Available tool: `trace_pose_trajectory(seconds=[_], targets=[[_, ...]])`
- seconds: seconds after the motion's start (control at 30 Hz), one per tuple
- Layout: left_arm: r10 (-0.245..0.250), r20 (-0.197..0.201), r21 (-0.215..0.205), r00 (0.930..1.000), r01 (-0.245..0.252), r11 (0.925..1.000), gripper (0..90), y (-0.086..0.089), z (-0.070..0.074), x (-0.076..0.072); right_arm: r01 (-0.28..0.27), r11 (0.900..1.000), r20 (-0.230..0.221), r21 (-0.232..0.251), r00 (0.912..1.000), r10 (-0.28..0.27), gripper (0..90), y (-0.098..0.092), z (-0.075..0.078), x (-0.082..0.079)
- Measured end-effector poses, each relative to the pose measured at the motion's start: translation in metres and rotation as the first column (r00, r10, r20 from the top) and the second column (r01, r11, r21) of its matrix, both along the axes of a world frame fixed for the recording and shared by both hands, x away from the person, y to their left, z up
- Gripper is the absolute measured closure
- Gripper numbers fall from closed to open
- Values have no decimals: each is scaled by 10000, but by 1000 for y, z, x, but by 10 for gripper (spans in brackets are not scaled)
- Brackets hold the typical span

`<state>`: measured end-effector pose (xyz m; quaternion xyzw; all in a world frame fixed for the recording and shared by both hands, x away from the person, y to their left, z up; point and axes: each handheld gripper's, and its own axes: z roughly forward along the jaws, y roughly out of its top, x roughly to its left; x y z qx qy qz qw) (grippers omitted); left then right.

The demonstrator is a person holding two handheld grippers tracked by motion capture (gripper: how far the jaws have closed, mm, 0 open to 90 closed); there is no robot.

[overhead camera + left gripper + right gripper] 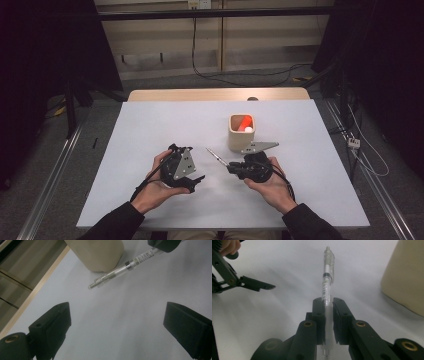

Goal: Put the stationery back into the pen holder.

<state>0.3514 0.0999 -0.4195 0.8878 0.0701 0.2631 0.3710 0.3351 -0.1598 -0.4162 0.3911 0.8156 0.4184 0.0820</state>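
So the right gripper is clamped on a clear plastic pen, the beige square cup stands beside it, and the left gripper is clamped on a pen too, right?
Not quite. The left gripper holds nothing: the left gripper view shows its jaws wide apart over bare table. The rest is right: the right gripper is clamped on the clear plastic pen, and the beige square cup stands beside it.

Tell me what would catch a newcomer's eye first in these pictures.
The clear pen stands out first: the right gripper is shut on its barrel, holding it out over the white table, right of centre. Just beyond it stands a beige cup with something orange and white inside. To the left, the left gripper hangs open with nothing between its jaws.
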Motion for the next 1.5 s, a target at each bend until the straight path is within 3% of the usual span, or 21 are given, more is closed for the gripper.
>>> trace_pose_trajectory(seconds=[0.1,0.23,0.5,0.53,0.57,0.6,0.67,0.73,0.8,0.87,0.97,1.0,1.07,1.1,1.13,1.17,1.27,1.3,1.33,1.4,1.5], targets=[[11,203,120,9998,-14,9999,66,-1,-1,-2,-311,9994,27,-136,9995,311,812,5,2,0],[71,786,445,9969,-106,9990,69,-3,-1,-5,-599,9977,5,-325,9982,599,811,10,4,2],[-341,1712,1171,9846,140,9930,102,-13,-11,-17,-1056,9933,-75,-467,9944,1053,812,20,8,2],[-524,1968,1764,9790,172,9842,115,-13,-8,-18,-1113,9927,-67,-469,9938,1111,812,21,8,1],[-598,2191,2043,9739,141,9788,133,-14,-8,-20,-1187,9917,-86,-491,9929,1184,812,22,8,1],[-683,2397,2094,9685,171,9777,140,-15,-9,-21,-1214,9912,-103,-523,9926,1210,812,22,7,1],[-765,2459,2149,9663,226,9764,172,-15,-11,-23,-1298,9901,-146,-529,9915,1292,812,23,7,2],[-936,2689,2460,9586,256,9689,223,-16,-12,-24,-1398,9890,-229,-482,9901,1388,812,24,6,1],[-924,2723,2477,9578,230,9686,233,-17,-14,-25,-1472,9881,-264,-446,9889,1461,812,26,6,1],[-1026,2789,2778,9548,220,9604,302,-18,-15,-26,-1530,9872,-270,-445,9880,1519,812,27,5,1],[-1216,2835,2907,9512,356,9562,381,-19,-17,-26,-1628,9857,-295,-441,9864,1616,812,30,5,2],[-1280,2998,2952,9454,357,9548,425,-19,-17,-27,-1661,9852,-308,-429,9858,1648,812,31,5,2],[-1414,3083,3100,9407,412,9498,449,-20,-17,-28,-1675,9850,-331,-404,9855,1662,812,32,4,2],[-1334,3226,3056,9371,302,9517,458,-20,-18,-29,-1686,9850,-318,-369,9854,1674,812,33,3,2],[-1414,3345,3186,9317,294,9474,485,-20,-18,-30,-1727,9844,-354,-352,9846,1714,812,34,2,3],[-1460,3339,3176,9312,347,9476,519,-21,-19,-30,-1752,9839,-381,-361,9840,1738,812,34,2,3],[-1713,3500,3514,9210,404,9354,585,-22,-20,-31,-1780,9836,-405,-296,9834,1767,812,36,2,3],[-1785,3537,3515,9182,465,9351,601,-22,-20,-31,-1782,9835,-390,-312,9834,1770,812,36,2,3],[-1859,3423,3541,9210,568,9335,631,-22,-20,-31,-1816,9828,-416,-322,9827,1803,812,36,2,3],[-1936,3465,3640,9178,587,9296,698,-22,-20,-32,-1813,9829,-445,-319,9827,1798,812,37,1,2],[-2153,3604,3879,9076,641,9195,720,-22,-21,-33,-1872,9820,-484,-259,9814,1858,812,37,0,2]])
